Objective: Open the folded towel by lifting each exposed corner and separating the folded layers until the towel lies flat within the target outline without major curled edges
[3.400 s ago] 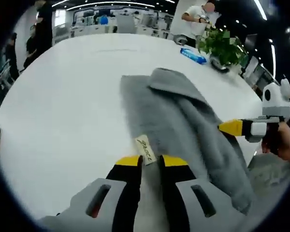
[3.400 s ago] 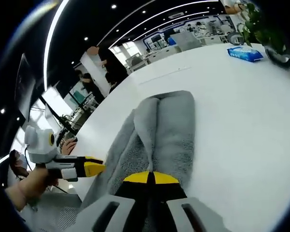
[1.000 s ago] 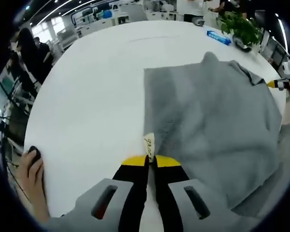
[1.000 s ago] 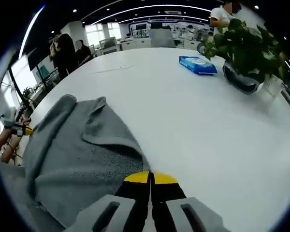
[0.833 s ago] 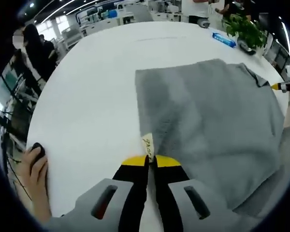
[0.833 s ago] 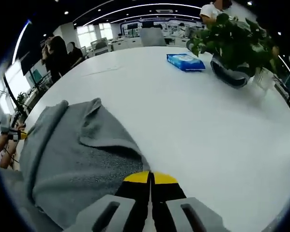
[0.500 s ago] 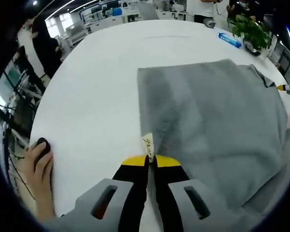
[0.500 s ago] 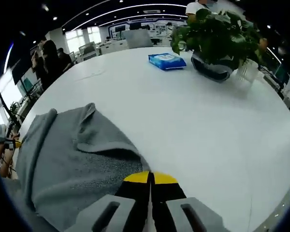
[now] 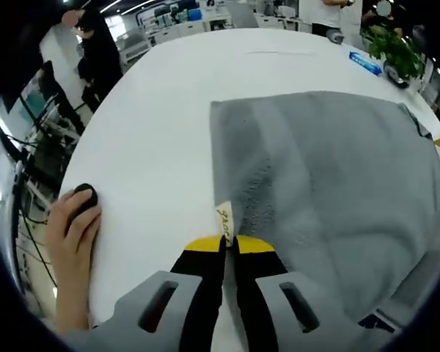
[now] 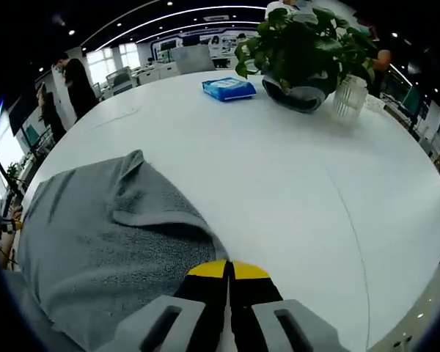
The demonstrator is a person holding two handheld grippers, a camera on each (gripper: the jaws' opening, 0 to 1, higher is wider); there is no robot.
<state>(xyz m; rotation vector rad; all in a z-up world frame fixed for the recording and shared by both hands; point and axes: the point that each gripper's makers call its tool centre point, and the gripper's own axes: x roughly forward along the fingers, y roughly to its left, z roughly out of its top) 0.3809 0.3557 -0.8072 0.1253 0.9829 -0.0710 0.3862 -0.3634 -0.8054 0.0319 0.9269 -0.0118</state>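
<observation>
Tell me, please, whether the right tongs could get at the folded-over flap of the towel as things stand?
Probably yes: the flap lies just ahead of the right tongs with nothing between, though they are shut on the towel edge.

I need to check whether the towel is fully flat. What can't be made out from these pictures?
- Left gripper view: the towel's near right corner runs off the picture's edge.
- Right gripper view: a fold covers the layer beneath; the right gripper hides the pinched edge.
- No target outline is discernible on the table.

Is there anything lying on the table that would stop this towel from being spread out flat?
Nothing visible does. The grey towel lies on bare white table. The blue packet and potted plant sit well beyond it. One corner is folded back near the right hand-held gripper.
</observation>
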